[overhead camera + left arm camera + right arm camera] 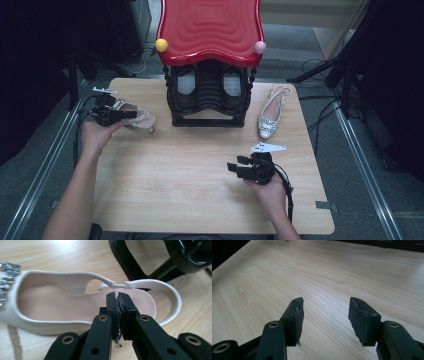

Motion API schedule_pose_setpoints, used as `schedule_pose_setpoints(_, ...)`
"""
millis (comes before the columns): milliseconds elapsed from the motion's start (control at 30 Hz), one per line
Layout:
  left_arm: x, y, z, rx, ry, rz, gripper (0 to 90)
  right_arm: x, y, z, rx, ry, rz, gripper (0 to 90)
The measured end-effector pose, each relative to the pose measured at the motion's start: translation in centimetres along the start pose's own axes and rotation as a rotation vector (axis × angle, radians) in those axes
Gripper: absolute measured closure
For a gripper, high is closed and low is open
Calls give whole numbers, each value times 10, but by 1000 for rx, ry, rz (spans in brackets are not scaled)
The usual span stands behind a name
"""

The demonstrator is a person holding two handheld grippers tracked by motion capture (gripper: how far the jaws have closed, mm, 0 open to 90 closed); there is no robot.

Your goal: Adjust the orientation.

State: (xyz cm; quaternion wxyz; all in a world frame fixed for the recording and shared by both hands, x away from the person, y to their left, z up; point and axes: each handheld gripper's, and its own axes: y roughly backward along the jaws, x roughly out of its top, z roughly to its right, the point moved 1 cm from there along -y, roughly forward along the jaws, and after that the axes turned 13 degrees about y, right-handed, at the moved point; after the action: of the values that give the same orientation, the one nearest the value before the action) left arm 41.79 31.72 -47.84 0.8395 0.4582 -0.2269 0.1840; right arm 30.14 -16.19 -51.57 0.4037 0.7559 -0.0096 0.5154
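Closest to the camera in the high view are the person's two forearms coming in from the bottom edge, resting over the wooden counter [200,200]. Biggest thing on it is the black shoe rack [209,95] with the wavy red top [210,27], parked at the far middle edge (a yellow ball [161,45] and a pink ball [260,47] sit on the top's front corners).

Then the shoes. One pale slingback heel [272,117] with a sparkly toe lies to the right of the rack, untouched. Its twin, the left shoe [75,302], sits just left of the rack, near the counter's left edge, lying across the left gripper view with its jewelled toe at the left of that frame.

The left gripper [118,296] is clenched on that shoe: its jaws are pinched together over the near sidewall, just below where the thin heel strap [150,285] joins.

The right gripper [325,307] is released, jaws spread wide with bare wood between them, hovering over the counter's front right part, well apart from both shoes.
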Motion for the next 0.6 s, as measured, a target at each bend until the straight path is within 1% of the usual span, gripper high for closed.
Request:
schedule_pose_setpoints(133,-5,-2,-6,4,11,-21,877,1,0,1,2,1,5,466)
schedule_pose_setpoints(200,-8,-1,-8,3,22,-19,877,2,-1,2,3,2,5,466)
schedule_pose_setpoints(233,-10,0,-9,7,24,-29,878,4,-2,2,7,1,8,466)
schedule_pose_setpoints(267,-10,0,-9,7,24,-29,877,4,-2,2,7,1,8,466)
schedule_pose_setpoints(300,-11,0,-10,17,25,-20,877,4,-3,2,9,5,8,466)
schedule_pose_setpoints(367,-12,3,-12,19,25,-25,877,6,-5,1,17,9,5,466)
schedule_pose_setpoints(400,-13,4,-13,28,22,-25,877,6,-5,0,16,9,3,466)
schedule_pose_setpoints(433,-13,4,-13,46,21,-17,878,7,-7,0,22,13,3,466)
schedule_pose_setpoints(533,-14,7,-18,72,23,-25,879,8,-8,-1,24,15,1,466)
schedule_pose_setpoints(567,-15,8,-20,78,24,-28,879,8,-9,0,25,17,2,466)
schedule_pose_setpoints(600,-15,9,-22,73,32,-28,880,8,-9,0,25,17,1,466)
